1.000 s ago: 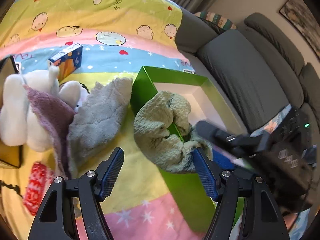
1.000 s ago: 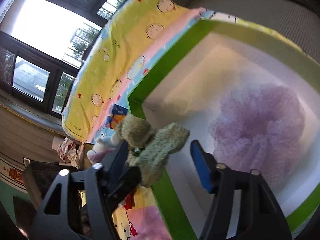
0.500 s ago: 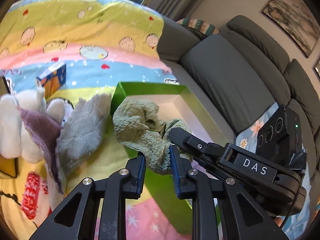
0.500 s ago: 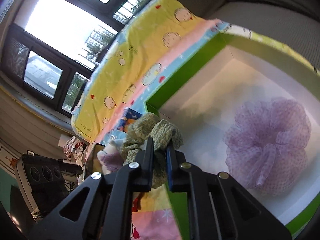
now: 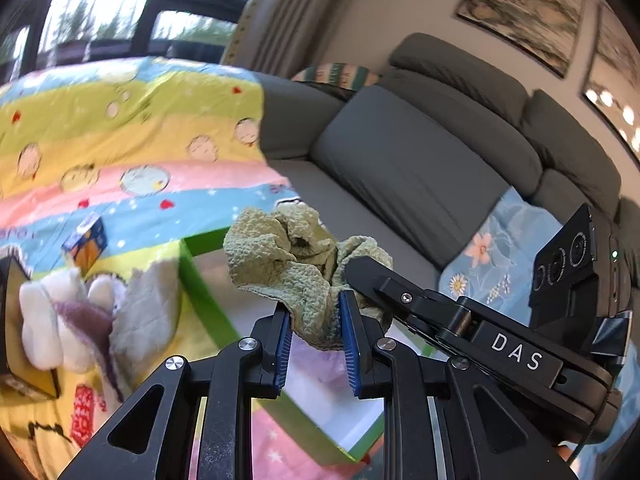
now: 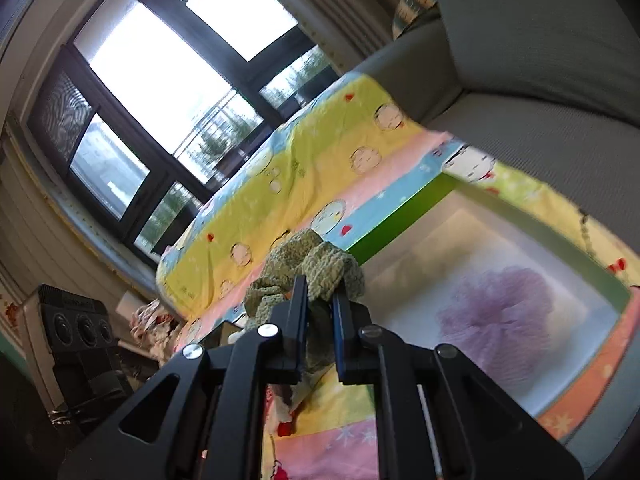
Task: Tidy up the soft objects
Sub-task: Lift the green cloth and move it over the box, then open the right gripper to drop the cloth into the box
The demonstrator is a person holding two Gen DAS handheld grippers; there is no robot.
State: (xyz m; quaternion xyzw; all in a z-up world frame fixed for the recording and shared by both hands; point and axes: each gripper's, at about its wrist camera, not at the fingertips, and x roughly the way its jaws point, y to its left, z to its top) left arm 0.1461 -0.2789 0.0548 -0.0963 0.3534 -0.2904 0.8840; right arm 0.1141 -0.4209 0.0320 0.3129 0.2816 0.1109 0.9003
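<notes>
A crumpled green cloth (image 5: 288, 256) hangs in the air above the green box (image 5: 200, 284), pinched from two sides. My left gripper (image 5: 314, 320) is shut on its lower fold. My right gripper (image 6: 320, 300) is shut on another fold of the green cloth (image 6: 316, 264); it shows in the left wrist view as a black arm coming in from the right. The green box (image 6: 404, 208) has a white inside, and a purple mesh puff (image 6: 504, 312) lies in it.
On the cartoon blanket (image 5: 120, 128) left of the box lie a grey cloth (image 5: 148, 312), a purple cloth (image 5: 84, 316) and a white plush toy (image 5: 40, 320). A small blue carton (image 5: 86, 244) stands farther back. A grey sofa (image 5: 420, 160) runs along the right.
Both grippers closed on the green cloth, which had been draped over the box's edge, and lifted it clear. Both views have tilted upward, showing more window and sofa.
</notes>
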